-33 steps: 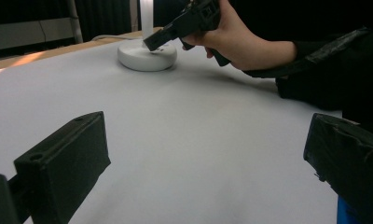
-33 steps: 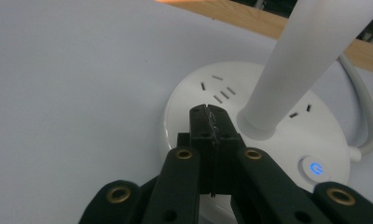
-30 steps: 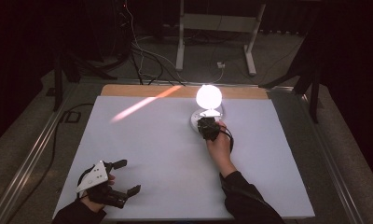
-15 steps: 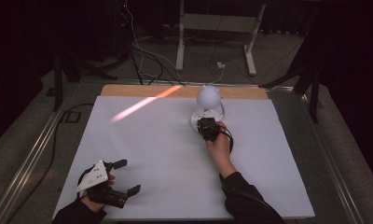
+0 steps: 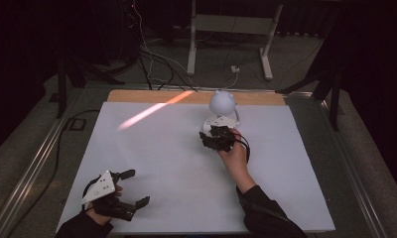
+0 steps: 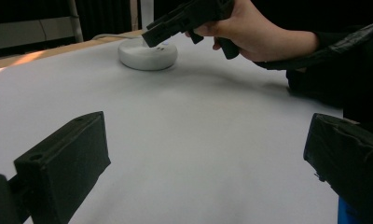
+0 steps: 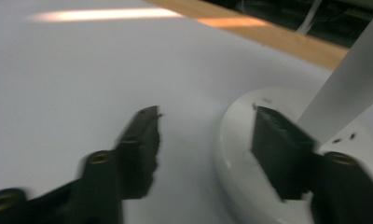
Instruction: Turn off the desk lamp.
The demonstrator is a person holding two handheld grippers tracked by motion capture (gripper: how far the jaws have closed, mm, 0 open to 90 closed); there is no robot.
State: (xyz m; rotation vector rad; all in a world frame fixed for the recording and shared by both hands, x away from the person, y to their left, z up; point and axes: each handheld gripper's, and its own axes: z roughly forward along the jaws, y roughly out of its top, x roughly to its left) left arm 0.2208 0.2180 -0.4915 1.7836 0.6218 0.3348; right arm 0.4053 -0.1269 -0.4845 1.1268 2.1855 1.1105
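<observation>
So there's a white counter [image 5: 152,163] with a small white desk lamp [image 5: 221,106] sitting at around 12 o'clock, near the far edge. It has a round flat base [image 6: 148,53], a thin white stem [image 7: 350,79] and a ball-shaped head [image 5: 222,101] that's dark, no glow from it.

The right gripper [image 5: 212,138] is up at the lamp, held in the right hand [image 5: 234,153]. Its jaws are spread apart. In the right gripper view one jaw is over the top of the base [image 7: 250,158] and the other hangs over bare counter just beside the rim, with nothing between them.

The left gripper [image 5: 137,187] is way down at about 7 o'clock, well apart from the lamp, and it's released too: jaws wide, just white counter [image 6: 198,154] showing in the gap.

There's also a streak of orange light [image 5: 152,110] across the counter at about 11 o'clock, running toward the wooden strip [image 5: 137,96] along the far edge.
</observation>
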